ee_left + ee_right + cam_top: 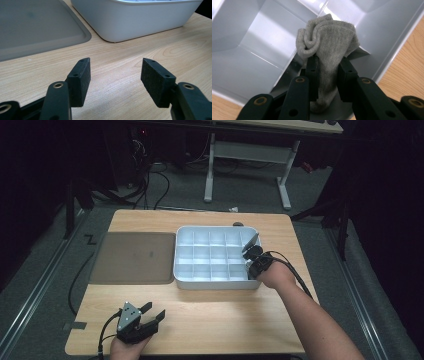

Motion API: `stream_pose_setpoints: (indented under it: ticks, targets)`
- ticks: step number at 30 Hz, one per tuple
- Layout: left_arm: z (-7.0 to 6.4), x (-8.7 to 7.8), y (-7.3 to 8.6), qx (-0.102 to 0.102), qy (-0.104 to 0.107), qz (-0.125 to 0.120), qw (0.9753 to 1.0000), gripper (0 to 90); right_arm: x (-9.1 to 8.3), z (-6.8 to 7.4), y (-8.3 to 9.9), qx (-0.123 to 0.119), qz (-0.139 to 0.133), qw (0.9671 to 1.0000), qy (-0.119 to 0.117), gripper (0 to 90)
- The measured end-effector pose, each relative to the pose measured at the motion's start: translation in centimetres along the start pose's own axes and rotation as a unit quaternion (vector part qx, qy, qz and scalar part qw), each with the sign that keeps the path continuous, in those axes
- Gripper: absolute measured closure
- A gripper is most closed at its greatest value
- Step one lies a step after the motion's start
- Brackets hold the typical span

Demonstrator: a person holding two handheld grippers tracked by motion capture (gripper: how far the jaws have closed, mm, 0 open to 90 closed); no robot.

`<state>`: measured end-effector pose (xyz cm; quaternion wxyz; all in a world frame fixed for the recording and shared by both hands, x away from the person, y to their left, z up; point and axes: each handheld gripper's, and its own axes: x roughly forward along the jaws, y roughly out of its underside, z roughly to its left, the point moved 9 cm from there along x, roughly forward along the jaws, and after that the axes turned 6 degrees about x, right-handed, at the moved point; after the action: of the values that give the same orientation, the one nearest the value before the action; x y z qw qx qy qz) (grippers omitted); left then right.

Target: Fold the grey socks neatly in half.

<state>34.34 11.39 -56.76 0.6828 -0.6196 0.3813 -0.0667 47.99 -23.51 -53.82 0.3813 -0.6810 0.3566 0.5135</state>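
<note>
A white divided box [216,281] stands on the wooden table, right of centre. My right gripper [248,252] is at the box's right side, over its rightmost compartments, shut on a rolled grey sock [329,47]. The sock bulges out above the jaws, over the white box wall [262,35]. My left gripper [150,312] rests low near the table's front left edge, open, with only bare wood between its pads [80,80]. The box's near wall [140,20] lies ahead of that left gripper.
A grey flat tray lid [132,256] lies left of the box, its corner [37,27] close ahead of the left gripper. Bare table [225,315] spreads in front of the box. A white-legged desk [250,155] stands beyond the table on the dark floor.
</note>
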Motion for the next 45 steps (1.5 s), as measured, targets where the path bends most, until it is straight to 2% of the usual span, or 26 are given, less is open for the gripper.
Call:
stream_pose_setpoints:
  ticks: [17, 19, 20, 23, 32, 33, 34, 35, 38, 39, 41, 42, 45]
  targets:
    - [-0.1, 0.0, 0.0, 0.000, 0.001, -0.002, 1.0000, 41.6, 0.6, 0.0, 0.0, -0.006, 0.004, 1.0000, -0.006, 73.5]
    - [-0.2, 0.0, 0.0, 0.000, 0.002, -0.001, 1.0000, 41.5, 0.4, 0.2, 0.1, 0.000, 0.006, 0.9999, -0.009, 73.0]
    - [-0.2, 0.0, 0.0, 0.000, 0.002, -0.001, 1.0000, 41.6, 0.5, 0.0, 0.1, -0.011, 0.003, 0.9999, -0.009, 72.7]
    - [-0.2, 0.0, 0.1, -0.001, 0.002, -0.001, 1.0000, 41.6, 0.4, 0.1, 0.2, 0.000, 0.005, 0.9999, -0.014, 72.2]
    - [0.0, 0.0, 0.0, -0.002, 0.001, -0.002, 1.0000, 41.6, 0.0, -0.1, 0.2, 0.008, 0.004, 0.9996, -0.026, 61.0]
    - [0.0, 0.0, 0.0, -0.002, 0.001, -0.002, 1.0000, 41.6, -0.3, 0.0, 0.3, 0.017, 0.007, 0.9995, -0.027, 60.2]
    - [0.0, 0.0, 0.0, -0.002, 0.001, -0.002, 1.0000, 41.6, -0.3, 0.0, 0.3, 0.017, 0.007, 0.9995, -0.027, 60.2]
    - [0.0, 0.0, 0.0, -0.003, 0.001, -0.002, 1.0000, 41.6, -0.7, -0.1, 0.2, 0.005, 0.000, 0.9996, -0.029, 58.7]
    - [0.1, 0.0, 0.0, -0.004, 0.000, -0.003, 1.0000, 41.6, -1.6, 0.0, 0.3, 0.008, -0.003, 0.9994, -0.032, 57.4]
    - [0.0, 0.0, 0.0, -0.004, 0.000, -0.003, 1.0000, 41.6, -2.4, 0.0, 0.4, 0.006, -0.009, 0.9993, -0.036, 59.5]
    - [0.0, 0.0, 0.0, -0.003, 0.001, -0.002, 1.0000, 41.6, -2.7, -0.1, 0.4, 0.004, -0.012, 0.9993, -0.036, 60.1]
    - [-0.1, 0.0, 0.0, -0.002, 0.002, -0.001, 1.0000, 41.6, -3.4, -0.1, 0.8, 0.008, -0.008, 0.9991, -0.041, 63.5]
    - [-0.1, 0.1, 0.0, -0.001, 0.003, -0.001, 1.0000, 41.6, -3.6, -0.2, 1.2, 0.005, -0.004, 0.9991, -0.041, 74.2]
